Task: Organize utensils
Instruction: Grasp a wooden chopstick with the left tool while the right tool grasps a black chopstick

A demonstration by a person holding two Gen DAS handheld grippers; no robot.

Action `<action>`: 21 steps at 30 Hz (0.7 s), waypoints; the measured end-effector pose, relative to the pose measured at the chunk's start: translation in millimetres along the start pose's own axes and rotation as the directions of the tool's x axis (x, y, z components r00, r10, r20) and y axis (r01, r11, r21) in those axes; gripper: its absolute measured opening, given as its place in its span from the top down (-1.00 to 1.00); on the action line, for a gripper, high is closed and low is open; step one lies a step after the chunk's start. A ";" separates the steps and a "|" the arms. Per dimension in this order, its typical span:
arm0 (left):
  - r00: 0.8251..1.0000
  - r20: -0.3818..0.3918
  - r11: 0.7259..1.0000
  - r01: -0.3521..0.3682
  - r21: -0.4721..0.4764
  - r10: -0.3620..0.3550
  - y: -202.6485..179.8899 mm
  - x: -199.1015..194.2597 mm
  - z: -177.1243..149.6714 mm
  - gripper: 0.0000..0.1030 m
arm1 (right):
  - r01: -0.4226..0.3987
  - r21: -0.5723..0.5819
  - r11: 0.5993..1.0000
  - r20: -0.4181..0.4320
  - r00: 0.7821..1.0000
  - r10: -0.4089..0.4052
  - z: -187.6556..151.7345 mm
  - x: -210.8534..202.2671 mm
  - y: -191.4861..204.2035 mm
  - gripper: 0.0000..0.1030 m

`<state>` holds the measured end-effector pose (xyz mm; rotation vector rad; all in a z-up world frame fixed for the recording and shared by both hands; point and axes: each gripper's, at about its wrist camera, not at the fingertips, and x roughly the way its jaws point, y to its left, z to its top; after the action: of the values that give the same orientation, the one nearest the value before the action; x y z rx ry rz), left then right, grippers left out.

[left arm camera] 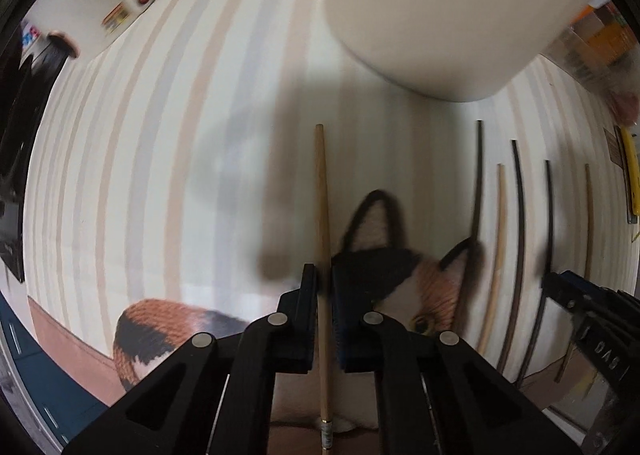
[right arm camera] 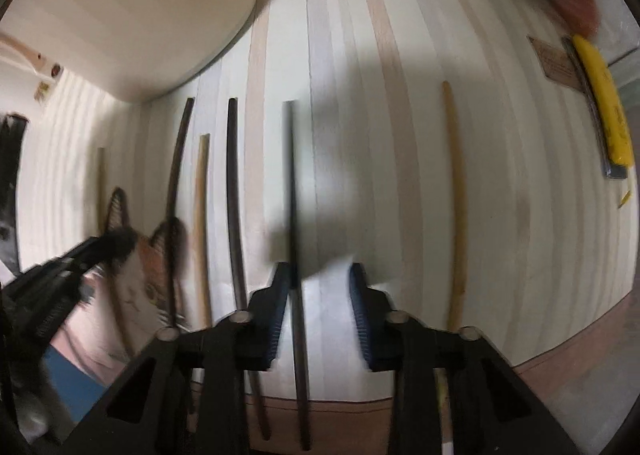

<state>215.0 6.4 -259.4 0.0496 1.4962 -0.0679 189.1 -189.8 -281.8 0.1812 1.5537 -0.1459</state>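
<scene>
**Both tools down on the chopsticks**

On the striped tabletop [left arm camera: 160, 159], single chopsticks lie side by side, roughly parallel and well apart, which leaves each one room to be taken alone. Some are dark, some pale wood. A mat printed with a cat [left arm camera: 424, 287] lies under the near ends of a few of them, and a large white container [left arm camera: 432, 15] stands just beyond their far tips, probably the place they are meant to go.

The left tool [left arm camera: 324, 287] points down over a light wooden chopstick [left arm camera: 321, 191], its fingers closed on the stick about midway along, so that the stick should hang level when raised.

The right tool [right arm camera: 318, 295] stands over a dark chopstick [right arm camera: 294, 183]. That stick lies against the left finger [right arm camera: 276, 303], while a clear gap shows between it and the right finger, so the tool is not gripping yet. Its fingers are part-way closed.

To the right a pale chopstick [right arm camera: 456, 191] lies alone, and a yellow-handled knife [right arm camera: 600, 103] rests near the tabletop's far edge, clear of the work.

Taking one stick in each tool looks like a way to sort or pair them.
</scene>
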 end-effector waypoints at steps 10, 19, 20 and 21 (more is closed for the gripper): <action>1.000 0.004 1.000 -0.008 0.016 0.008 4.8 -2.5 -11.4 0.85 | 0.039 -0.011 0.999 -0.038 0.999 -0.039 -2.1 -5.0 -14.5 0.84; 1.000 0.008 1.000 -0.011 0.023 0.010 -3.3 1.6 -20.8 0.85 | 0.052 -0.099 0.994 -0.057 0.997 -0.058 12.0 0.9 12.5 0.88; 1.000 0.007 1.000 -0.009 0.022 0.009 -3.3 1.6 -20.7 0.85 | 0.053 -0.108 0.993 -0.059 0.996 -0.060 12.1 0.8 13.8 0.88; 1.000 0.007 1.000 -0.009 0.021 0.009 -3.0 2.0 -20.0 0.85 | 0.053 -0.112 0.992 -0.063 0.996 -0.061 12.5 1.1 14.9 0.88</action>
<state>195.1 4.9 -262.9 0.0729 1.4880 -0.0770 204.4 -177.8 -282.4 0.0552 1.6291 -0.0995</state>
